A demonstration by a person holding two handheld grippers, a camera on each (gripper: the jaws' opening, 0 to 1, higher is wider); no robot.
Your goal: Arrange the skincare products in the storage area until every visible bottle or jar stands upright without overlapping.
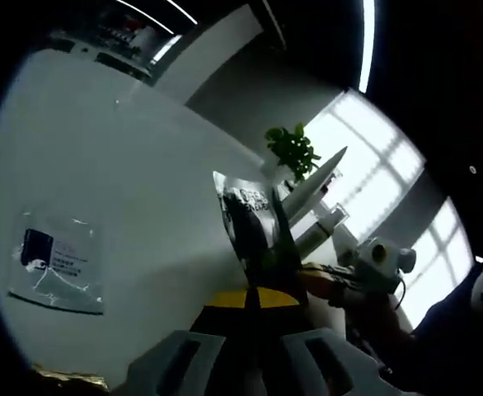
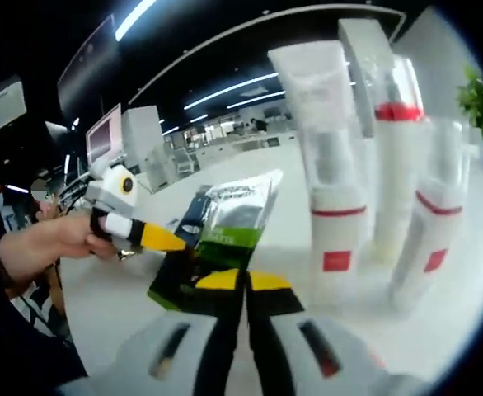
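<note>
Left gripper view: the left claw (image 1: 262,301) has its yellow-tipped jaws pinched tight on the bottom edge of a flat sachet (image 1: 250,223), silver and black with a bit of green, which sticks straight up out of the tips. Right behind the sachet are white tubes (image 1: 316,186) leaning at an angle, and past those a small green plant (image 1: 293,150) against a bright window. Off to the left of the claw, well apart on the white table (image 1: 126,173), lies a clear bag (image 1: 58,264) with a dark blue label. The other gripper (image 1: 373,264) pokes in from the right.

Right gripper view: the right claw (image 2: 243,285) also has its jaws closed to a slit, pinching the same sachet (image 2: 225,227) at its near corner. The left gripper (image 2: 130,227) comes in from the left, held by a hand (image 2: 48,243), its yellow tip touching the sachet's other edge. Just right of the claw stand three upright white bottles (image 2: 336,206) with red bands, side by side on the table.
</note>
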